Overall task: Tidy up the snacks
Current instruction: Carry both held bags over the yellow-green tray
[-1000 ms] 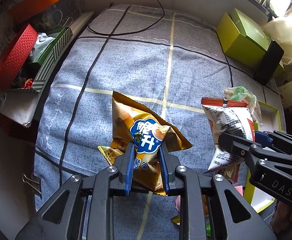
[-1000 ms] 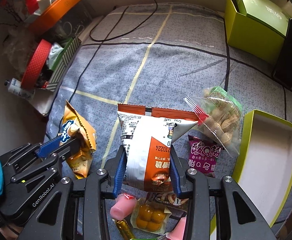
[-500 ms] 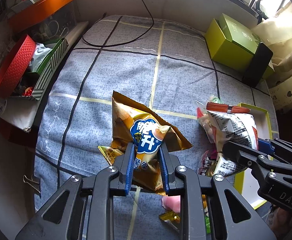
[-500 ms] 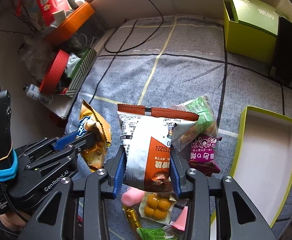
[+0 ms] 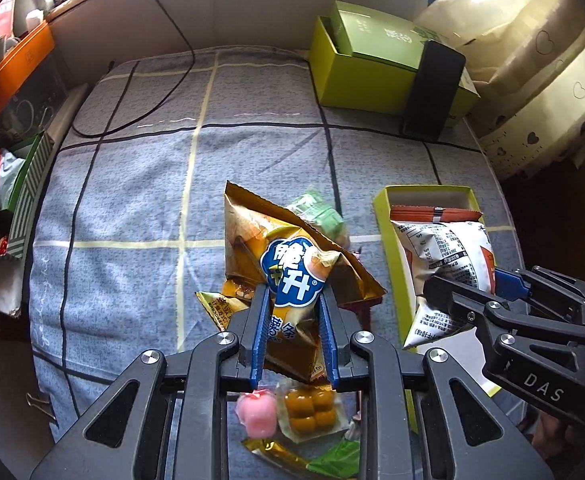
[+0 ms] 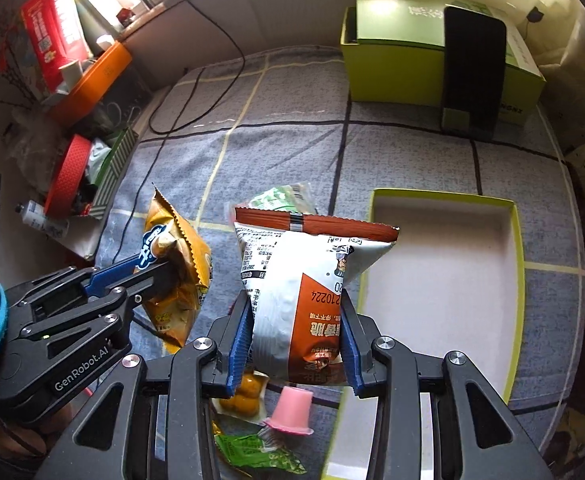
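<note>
- The left gripper [image 5: 294, 320] has its jaws closed on a yellow chip bag [image 5: 288, 276], pinching its lower half so the bag stands up above the worktop [image 5: 132, 208].
- The right gripper [image 6: 297, 340] has its jaws clamped on an orange and silver snack bag [image 6: 304, 280], gripped near its lower end (the printing reads upside down in the right wrist view).
- In the left wrist view that snack bag hangs over the near left part of the open yellow-green tray [image 5: 384, 216], which sits on the right side of the worktop.
- In the right wrist view the tray [image 6: 444, 280] shows a bare white floor, with the bag's right corner overlapping its left rim.
- Under the two held bags a small heap of snacks lies on the cloth: a pink jelly cup [image 6: 290, 412], a clear pack of round orange sweets [image 5: 310, 412] and a green wrapper [image 6: 256, 452].
- A green packet [image 5: 316, 216] lies just behind the chip bag, partly hidden by it.
- At the far edge stands a green box [image 6: 412, 64] with a black speaker [image 6: 472, 72] leaning against its front.
- A black cable [image 5: 164, 80] trails across the far left of the cloth.
</note>
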Demonstrator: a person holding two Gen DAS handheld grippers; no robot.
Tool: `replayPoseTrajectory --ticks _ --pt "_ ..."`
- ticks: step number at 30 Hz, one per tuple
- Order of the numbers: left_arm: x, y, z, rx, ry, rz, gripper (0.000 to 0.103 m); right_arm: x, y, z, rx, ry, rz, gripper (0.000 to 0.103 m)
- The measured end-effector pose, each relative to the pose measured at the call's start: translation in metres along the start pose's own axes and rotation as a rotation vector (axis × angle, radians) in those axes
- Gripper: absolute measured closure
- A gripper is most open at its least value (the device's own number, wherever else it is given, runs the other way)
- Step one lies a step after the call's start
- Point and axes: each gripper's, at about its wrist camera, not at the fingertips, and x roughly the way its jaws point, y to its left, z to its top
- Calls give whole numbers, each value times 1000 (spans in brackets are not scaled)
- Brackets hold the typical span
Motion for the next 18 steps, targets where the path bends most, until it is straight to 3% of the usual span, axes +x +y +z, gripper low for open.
replayPoseTrajectory --ticks 18 --pt "48 -94 38 137 71 -149 79 -3 -90 2 101 5 -115 66"
